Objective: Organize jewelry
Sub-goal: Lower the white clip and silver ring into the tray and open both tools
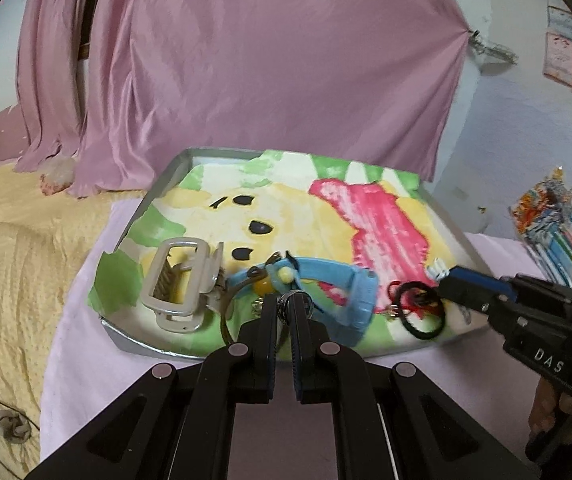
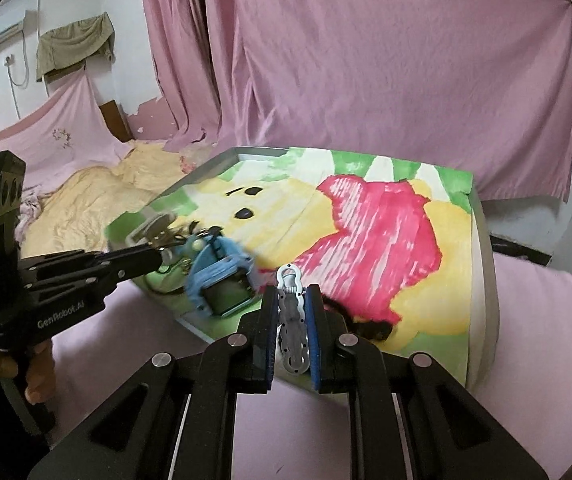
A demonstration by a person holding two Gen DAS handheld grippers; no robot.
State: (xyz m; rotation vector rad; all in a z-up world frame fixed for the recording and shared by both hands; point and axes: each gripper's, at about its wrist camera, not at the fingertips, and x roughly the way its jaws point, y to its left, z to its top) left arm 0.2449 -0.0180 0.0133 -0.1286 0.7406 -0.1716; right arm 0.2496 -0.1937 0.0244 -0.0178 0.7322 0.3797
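Right tool (image 2: 293,312) pinching silver clip (image 2: 291,320), left tool (image 1: 284,308) pinching metal ring (image 1: 286,300) by blue watch (image 1: 341,300); lift ring slowly so nothing snags

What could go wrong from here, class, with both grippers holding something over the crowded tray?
1. The left gripper pinches a small metal ring only at its fingertips; a slip could drop it into the pile.
2. That ring sits against the blue watch and thin wire loops, so lifting may drag them along.
3. The right gripper holds a white clip just above the black hair ties; lowering could snag them.
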